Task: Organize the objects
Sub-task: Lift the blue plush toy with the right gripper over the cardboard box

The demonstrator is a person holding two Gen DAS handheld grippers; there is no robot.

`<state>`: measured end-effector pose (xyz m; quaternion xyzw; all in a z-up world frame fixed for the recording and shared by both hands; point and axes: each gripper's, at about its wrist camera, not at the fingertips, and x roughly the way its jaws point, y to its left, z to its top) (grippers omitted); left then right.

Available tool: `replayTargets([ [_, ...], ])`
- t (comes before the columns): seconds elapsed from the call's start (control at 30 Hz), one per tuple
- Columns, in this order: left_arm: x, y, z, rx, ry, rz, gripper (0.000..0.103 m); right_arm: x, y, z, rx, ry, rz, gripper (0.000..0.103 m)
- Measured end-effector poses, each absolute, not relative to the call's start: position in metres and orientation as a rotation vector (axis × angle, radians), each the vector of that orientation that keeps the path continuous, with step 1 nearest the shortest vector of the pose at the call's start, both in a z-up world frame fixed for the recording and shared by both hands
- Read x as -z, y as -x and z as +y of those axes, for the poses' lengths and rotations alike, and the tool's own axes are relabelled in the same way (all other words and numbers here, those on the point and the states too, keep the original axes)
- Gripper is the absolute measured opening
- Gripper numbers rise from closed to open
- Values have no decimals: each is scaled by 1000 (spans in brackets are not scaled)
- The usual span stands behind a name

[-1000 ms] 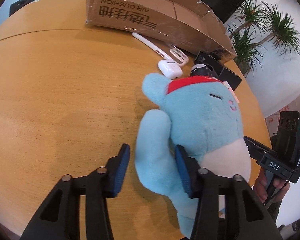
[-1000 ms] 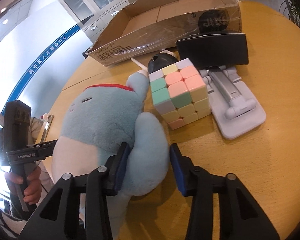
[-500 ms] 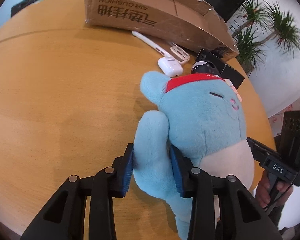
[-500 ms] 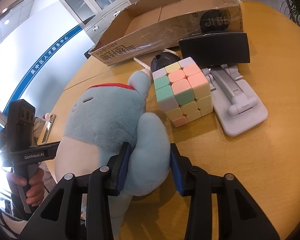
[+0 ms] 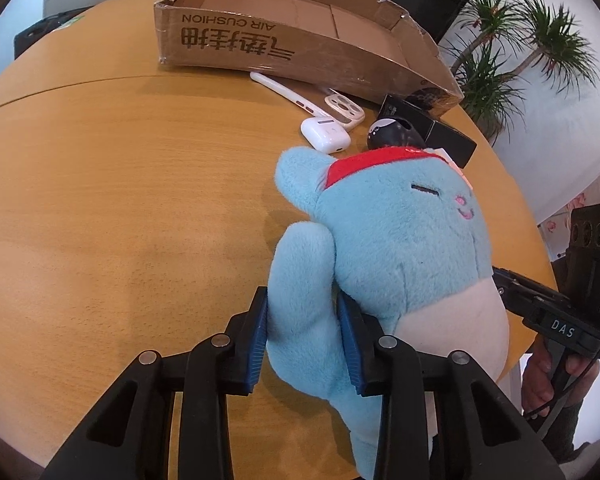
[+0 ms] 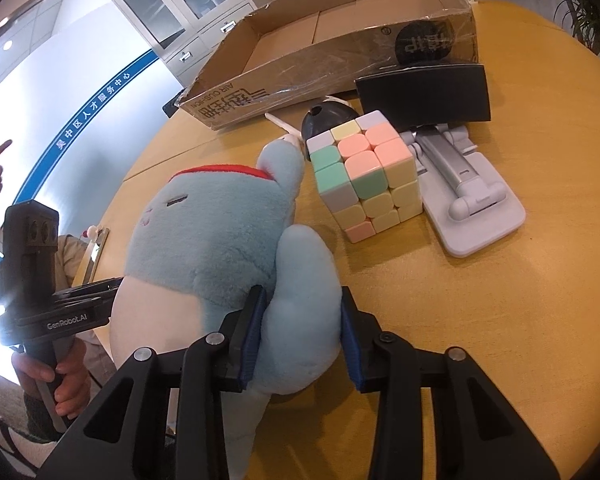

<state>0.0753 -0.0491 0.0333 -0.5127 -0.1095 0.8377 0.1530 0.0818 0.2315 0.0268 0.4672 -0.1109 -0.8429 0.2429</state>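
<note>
Plush toy (image 5: pixel 400 240) limbs pinched by both tools (image 5: pixel 304 336) (image 6: pixel 300 336); cardboard box (image 5: pixel 300 20) looks empty.

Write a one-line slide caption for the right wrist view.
Right gripper clamps a flipper of the blue plush toy beside a pastel puzzle cube and cardboard box.

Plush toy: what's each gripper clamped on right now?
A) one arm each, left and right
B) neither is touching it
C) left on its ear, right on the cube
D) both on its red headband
A: the left gripper has its jaws pressed into one arm of the plush toy, and the right gripper squeezes the other arm.
</note>
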Motion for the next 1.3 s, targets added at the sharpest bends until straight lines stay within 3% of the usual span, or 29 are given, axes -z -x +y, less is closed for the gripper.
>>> replayTargets([
  [1.3,-106,-65,-28,-2451,1283,-145,30,-96,-27,229,2351,-1066,-266,34],
])
